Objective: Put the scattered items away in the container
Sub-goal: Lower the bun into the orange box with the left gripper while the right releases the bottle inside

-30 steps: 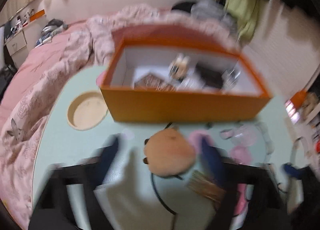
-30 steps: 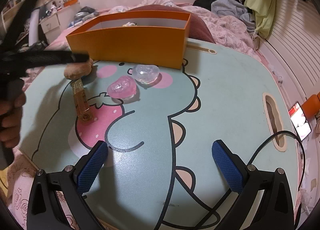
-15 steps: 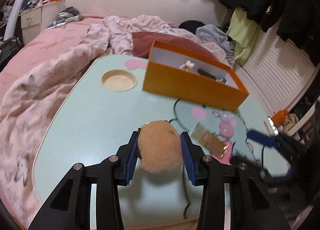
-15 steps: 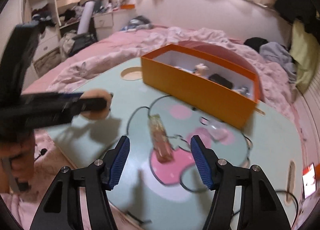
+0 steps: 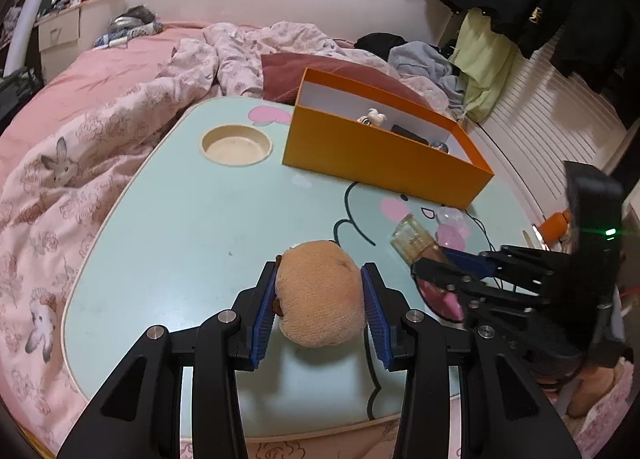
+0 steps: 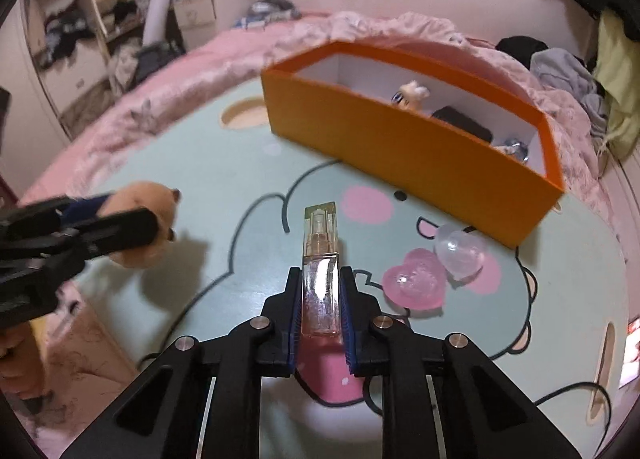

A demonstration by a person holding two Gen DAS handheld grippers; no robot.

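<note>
My left gripper (image 5: 320,299) is shut on a tan plush toy (image 5: 320,295) and holds it above the mint table (image 5: 180,227); it also shows in the right wrist view (image 6: 140,227). My right gripper (image 6: 320,299) is shut on a clear perfume bottle (image 6: 320,271), lifted above the table; the bottle also shows in the left wrist view (image 5: 416,243). The orange box (image 6: 400,147) stands at the table's far side with several small items inside. A pink heart (image 6: 416,283) and a clear heart (image 6: 460,251) lie on the table near the box.
A round cup recess (image 5: 236,145) is sunk in the table left of the box (image 5: 380,155). A pink bed with a rumpled quilt (image 5: 100,119) surrounds the table. A slot (image 6: 600,371) is at the table's right edge.
The left gripper closed on the plush toy and lifted it. The right gripper moved to the perfume bottle, closed on it and raised it off the table.
</note>
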